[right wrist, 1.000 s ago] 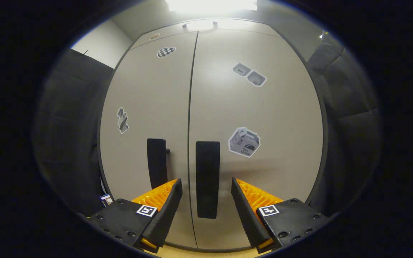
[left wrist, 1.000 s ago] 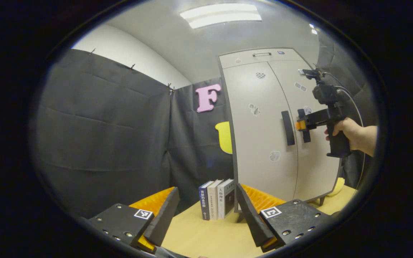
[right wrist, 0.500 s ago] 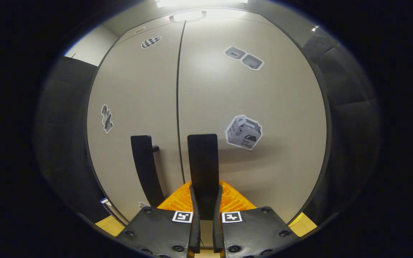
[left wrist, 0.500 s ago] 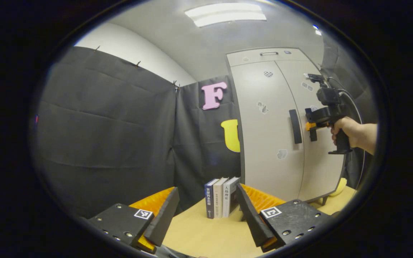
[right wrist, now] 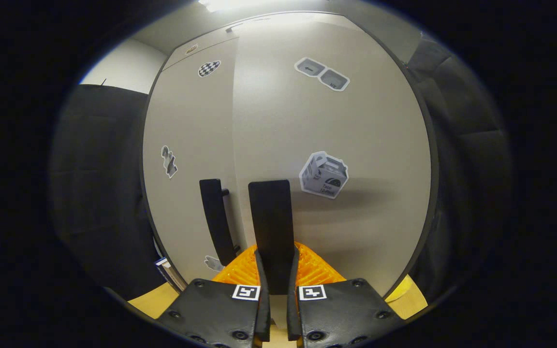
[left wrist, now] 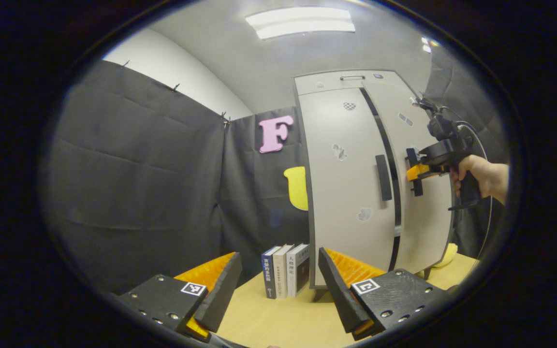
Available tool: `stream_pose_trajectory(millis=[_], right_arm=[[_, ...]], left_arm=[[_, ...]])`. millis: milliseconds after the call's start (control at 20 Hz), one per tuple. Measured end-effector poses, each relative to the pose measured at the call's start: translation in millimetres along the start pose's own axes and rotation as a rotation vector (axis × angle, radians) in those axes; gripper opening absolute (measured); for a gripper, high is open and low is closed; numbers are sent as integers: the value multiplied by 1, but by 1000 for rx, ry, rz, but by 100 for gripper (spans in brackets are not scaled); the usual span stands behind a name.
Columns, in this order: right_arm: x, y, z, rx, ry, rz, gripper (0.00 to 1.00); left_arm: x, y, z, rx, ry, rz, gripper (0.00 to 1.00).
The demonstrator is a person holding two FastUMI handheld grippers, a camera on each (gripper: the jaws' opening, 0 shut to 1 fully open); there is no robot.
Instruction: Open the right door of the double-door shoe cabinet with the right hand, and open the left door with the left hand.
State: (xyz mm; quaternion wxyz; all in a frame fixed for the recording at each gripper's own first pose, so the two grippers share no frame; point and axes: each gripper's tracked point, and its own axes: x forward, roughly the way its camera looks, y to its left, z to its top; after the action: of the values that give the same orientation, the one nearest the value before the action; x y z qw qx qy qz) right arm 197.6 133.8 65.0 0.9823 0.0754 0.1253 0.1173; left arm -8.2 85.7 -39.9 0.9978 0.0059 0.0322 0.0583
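Right door (left wrist: 423, 193) cracked open; handle clamped

Right gripper (right wrist: 275, 270) clenched on the right handle (right wrist: 271, 227) beside the cabinet (left wrist: 351, 82) seam; rigid panel, likely swings light (pull from the bar); left gripper (left wrist: 276, 285) gapes, well short of the left handle (left wrist: 383, 177).

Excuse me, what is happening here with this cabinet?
A person is opening a double-door shoe cabinet. The right tool is shut on the right door's handle, and that door stands slightly ajar. The left tool hangs open above the table, away from the closed left door.
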Motion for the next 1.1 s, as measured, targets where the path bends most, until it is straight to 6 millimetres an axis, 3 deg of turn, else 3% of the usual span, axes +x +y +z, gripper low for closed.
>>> stream_pose_trajectory(millis=[350,1100], right_arm=[[-45,-12,-3,-11,18,30,15],[-84,-41,-7,-20,-9,30,15]], left_arm=[[4,-42,2,-15,0,-98,94],[2,-140,12,-9,-20,-271,93]])
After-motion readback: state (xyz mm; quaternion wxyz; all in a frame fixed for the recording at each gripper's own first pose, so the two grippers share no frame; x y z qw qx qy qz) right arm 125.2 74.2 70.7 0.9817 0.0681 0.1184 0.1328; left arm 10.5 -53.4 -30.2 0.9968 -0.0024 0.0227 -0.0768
